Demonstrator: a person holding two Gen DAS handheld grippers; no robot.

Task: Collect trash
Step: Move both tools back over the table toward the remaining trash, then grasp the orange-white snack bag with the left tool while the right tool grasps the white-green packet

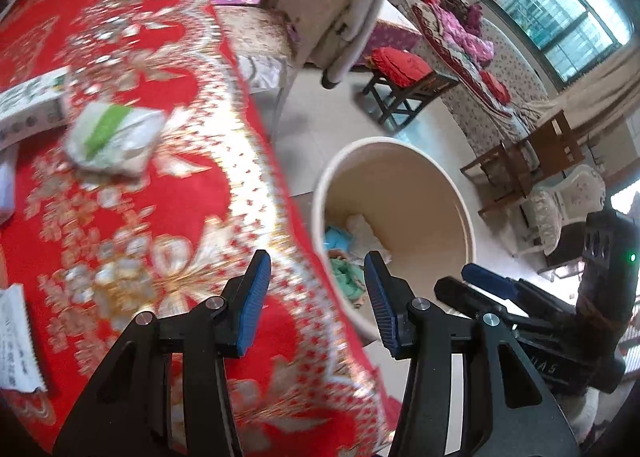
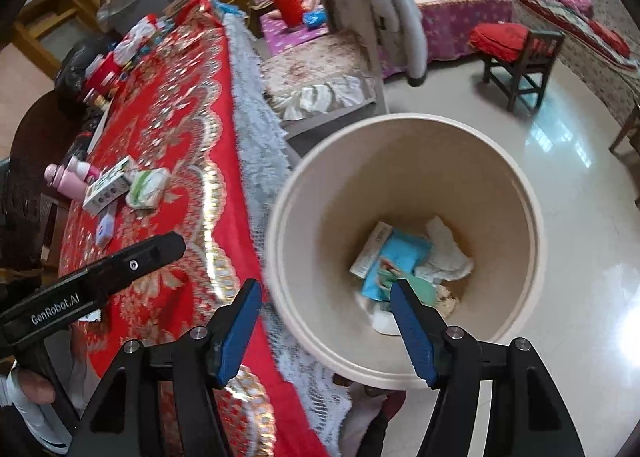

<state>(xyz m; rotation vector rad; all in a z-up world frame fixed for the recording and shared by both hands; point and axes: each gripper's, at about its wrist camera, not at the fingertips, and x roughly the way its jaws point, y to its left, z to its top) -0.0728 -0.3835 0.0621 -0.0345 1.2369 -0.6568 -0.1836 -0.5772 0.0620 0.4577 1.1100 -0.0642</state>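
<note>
My left claw (image 1: 316, 297) and my right claw (image 2: 326, 327) both carry ribbed blue pads on black frames. The desk wears a red cloth patterned with gold and silver flowers and scrolls (image 1: 132, 193), edged along its side in white lace (image 2: 256, 129). Near the desk's far edge lies a white soft packet with a green stripe (image 1: 114, 137), beside a white cardboard box printed in green and purple (image 2: 110, 185). On the pale glossy tiled floor (image 2: 560, 177) stands a round cream plastic bin (image 2: 516, 193); inside it are a light blue wrapper (image 2: 400, 257), crumpled white tissue (image 2: 448, 253) and something green.
</note>
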